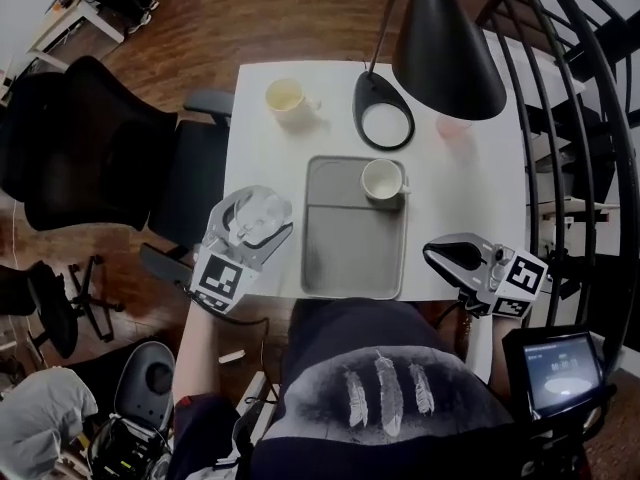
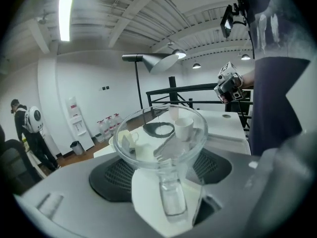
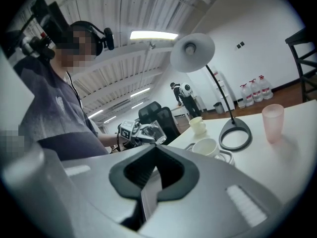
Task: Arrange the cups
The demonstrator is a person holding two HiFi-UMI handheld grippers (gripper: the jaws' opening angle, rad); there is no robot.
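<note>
Gripping a clear glass (image 2: pixel 159 142) by its narrow base, the left gripper (image 2: pixel 171 202) has its pale pads pressed on either side of the thick foot. The glass's long axis runs straight out along the jaws, so the base sits at the gripper and the wide round mouth faces away from it, toward the table's middle. The bowl flares like a funnel, smooth and see-through, with the table things showing through its wall.

From the head view, the glass (image 1: pixel 258 211) is at the left edge of the white table (image 1: pixel 470 198), just left of the tray (image 1: pixel 340 258), in front of the left gripper (image 1: pixel 245 240). The right gripper view shows it held off the tabletop.

The tray is a flat grey rectangle with rounded corners. A glossy white cup (image 1: pixel 383 180) stands upright in its far right corner. A cream cup (image 1: pixel 284 96) and a frosted pink cup (image 1: pixel 455 126) stand upright on the table beyond it, either side of a black lamp's (image 1: pixel 445 38) ring foot.

The right gripper (image 3: pixel 148 192) is closed on nothing, jaws meeting, at the table's near right edge (image 1: pixel 445 253).
</note>
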